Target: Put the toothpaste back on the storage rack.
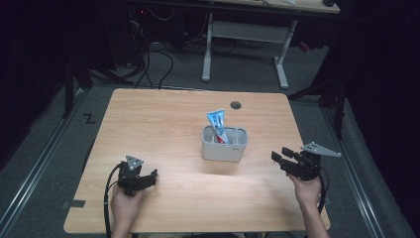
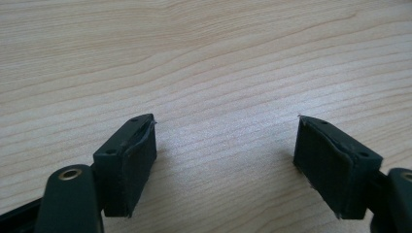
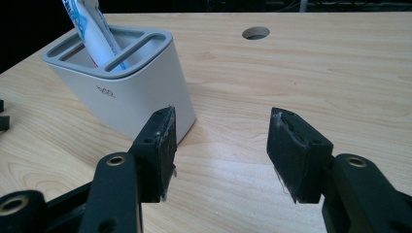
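A white slotted holder [image 1: 224,144] [image 3: 124,80] stands near the middle of the wooden table [image 1: 163,119]. A white and blue toothpaste tube [image 1: 218,125] [image 3: 92,29] stands tilted in one of its slots. My left gripper [image 1: 148,176] [image 2: 226,162] rests low over the table at the front left, open, with bare wood between its jaws. My right gripper [image 1: 281,157] [image 3: 221,150] is at the front right, pointing toward the holder from its right side. It is open and holds nothing.
A round cable hole [image 1: 236,104] [image 3: 255,32] sits in the table near its far edge. Beyond the table stand a white desk frame [image 1: 245,34] and cables on the dark floor.
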The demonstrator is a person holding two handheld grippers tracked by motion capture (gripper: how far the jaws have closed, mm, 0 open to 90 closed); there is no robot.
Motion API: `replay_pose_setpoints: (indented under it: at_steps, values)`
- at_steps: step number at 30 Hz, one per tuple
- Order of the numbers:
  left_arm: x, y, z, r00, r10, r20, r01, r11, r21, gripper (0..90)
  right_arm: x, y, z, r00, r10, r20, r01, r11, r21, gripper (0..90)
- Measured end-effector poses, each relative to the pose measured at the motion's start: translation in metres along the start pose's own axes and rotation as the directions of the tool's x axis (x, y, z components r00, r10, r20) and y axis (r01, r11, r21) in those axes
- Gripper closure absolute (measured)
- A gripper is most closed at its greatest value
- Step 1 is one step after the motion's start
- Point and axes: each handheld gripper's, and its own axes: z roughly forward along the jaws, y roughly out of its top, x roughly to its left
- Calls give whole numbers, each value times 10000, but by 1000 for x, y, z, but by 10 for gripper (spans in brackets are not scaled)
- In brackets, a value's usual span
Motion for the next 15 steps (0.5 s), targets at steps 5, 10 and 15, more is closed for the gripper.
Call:
replay_pose_setpoints:
  at_steps: [5,10,15]
  values:
    - [0,0,0,10000,3,0,-3,10000,0,238,0,-5,3,9999,107,-20,-107,9999,77,442]
    - [0,0,0,10000,3,-1,-3,10000,-1,238,0,-11,5,9998,188,-27,-188,9996,188,437]
    - [0,0,0,10000,0,-5,0,10000,0,238,0,-16,8,9999,149,-26,-148,9993,333,431]
